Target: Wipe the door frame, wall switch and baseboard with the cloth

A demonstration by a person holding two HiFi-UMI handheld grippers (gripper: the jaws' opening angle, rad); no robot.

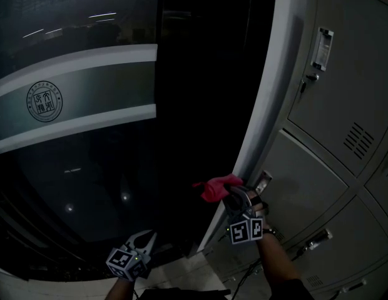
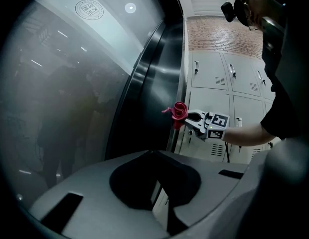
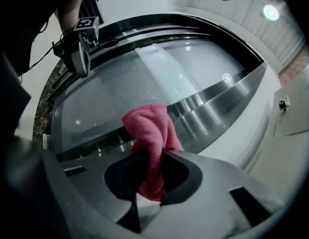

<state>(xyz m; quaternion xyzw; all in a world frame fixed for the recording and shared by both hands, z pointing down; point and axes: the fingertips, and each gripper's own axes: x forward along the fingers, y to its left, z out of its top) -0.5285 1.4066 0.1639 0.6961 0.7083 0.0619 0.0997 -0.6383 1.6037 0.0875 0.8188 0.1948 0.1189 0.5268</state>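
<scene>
So the pink cloth point(image 1: 214, 188) is bunched up and pressed right onto the edge of the white door frame point(image 1: 269, 99), around the frame's lower-middle stretch. The right gripper point(image 1: 234, 199) has its fingers clamped on the middle of the cloth, so a fat wad pokes out past the tips. Makes sense: that gives a soft pad to rub with and should spare the paint from the hard fingers. It comes at the frame from the locker side at a slight angle, which I'd guess lets it slide along the frame's length.

Left of the frame is the dark glass door point(image 1: 87, 167) with a frosted band and a round logo. Right of the frame are grey lockers point(image 1: 344, 105). The left gripper point(image 1: 144, 236) hangs low, well left of the frame and down near the pale floor point(image 1: 181, 274). Its fingers are spread apart with nothing between them, just parked out of the way, I reckon.

Looks like the frame step to me. I can't spot a switch or baseboard here.
</scene>
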